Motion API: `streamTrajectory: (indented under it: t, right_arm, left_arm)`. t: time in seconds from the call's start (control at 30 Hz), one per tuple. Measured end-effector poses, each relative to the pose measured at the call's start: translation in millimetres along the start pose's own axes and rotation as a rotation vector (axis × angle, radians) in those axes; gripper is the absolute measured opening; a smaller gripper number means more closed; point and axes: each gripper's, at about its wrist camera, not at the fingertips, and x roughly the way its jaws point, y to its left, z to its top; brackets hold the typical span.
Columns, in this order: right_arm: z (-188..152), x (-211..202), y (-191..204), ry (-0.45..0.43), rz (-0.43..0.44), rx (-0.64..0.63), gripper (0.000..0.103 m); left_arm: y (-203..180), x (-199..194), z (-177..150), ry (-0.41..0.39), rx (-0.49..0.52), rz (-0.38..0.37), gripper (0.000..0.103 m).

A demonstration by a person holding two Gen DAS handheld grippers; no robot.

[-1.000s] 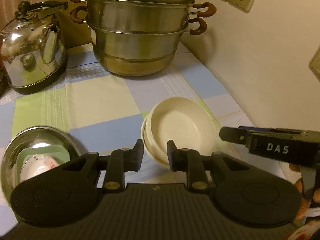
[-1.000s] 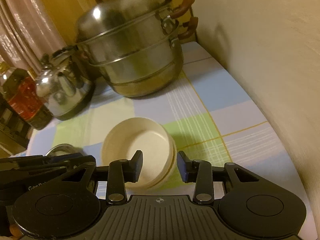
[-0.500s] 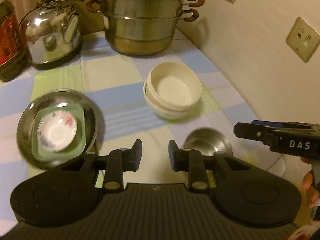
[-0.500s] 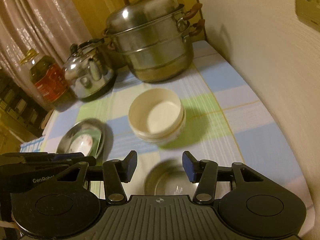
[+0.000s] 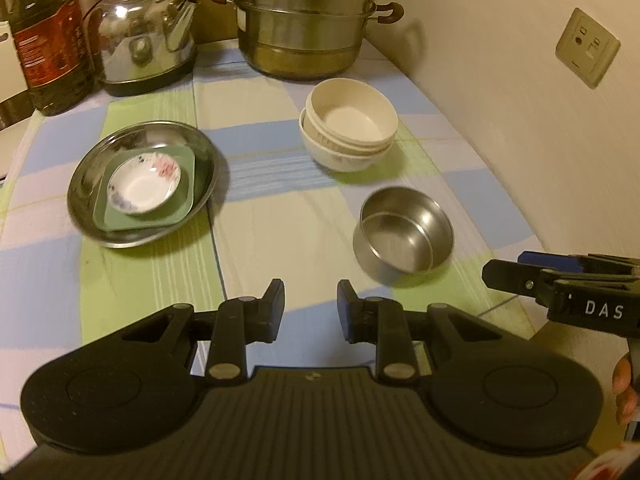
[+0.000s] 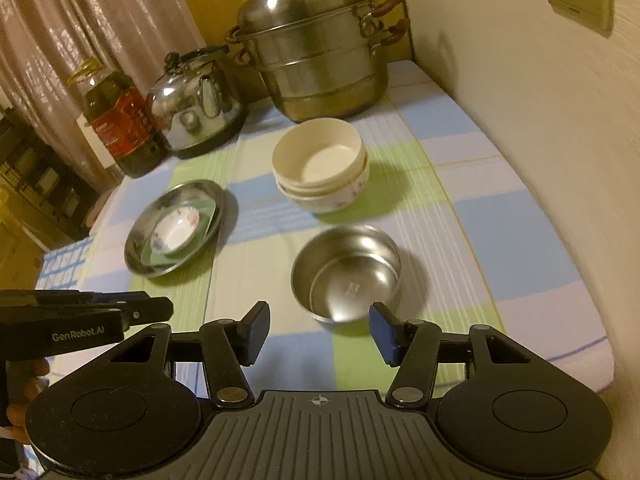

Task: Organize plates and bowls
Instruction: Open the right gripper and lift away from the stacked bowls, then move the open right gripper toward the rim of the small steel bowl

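Both claws have drawn back from the stack of cream round bowls [image 6: 320,168]. The right claw [image 6: 318,334] has just been opening, empty, above the round steel bowl [image 6: 346,274], which sits just before that stack. The left claw [image 5: 310,310] stands narrowly open, empty. Likely next: nesting the steel bowl.

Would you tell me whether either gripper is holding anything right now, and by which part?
Nothing is held. The left gripper and the right gripper are both empty, with only tablecloth between their fingers; the steel bowl sits free on the table.

Checked tablecloth [image 5: 256,240] under bowls [image 5: 348,128], pots [image 5: 308,32]
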Motion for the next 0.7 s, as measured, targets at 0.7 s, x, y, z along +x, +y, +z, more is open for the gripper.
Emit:
streamTrajectory:
  t: [0.7]
  right_arm:
    - [-49.2, -45.4, -14.5, -0.025, 0.017, -0.024, 0.055]
  left_arm:
    - [-33.0, -40.7, -56.2, -0.022, -0.019, 0.056, 0.025]
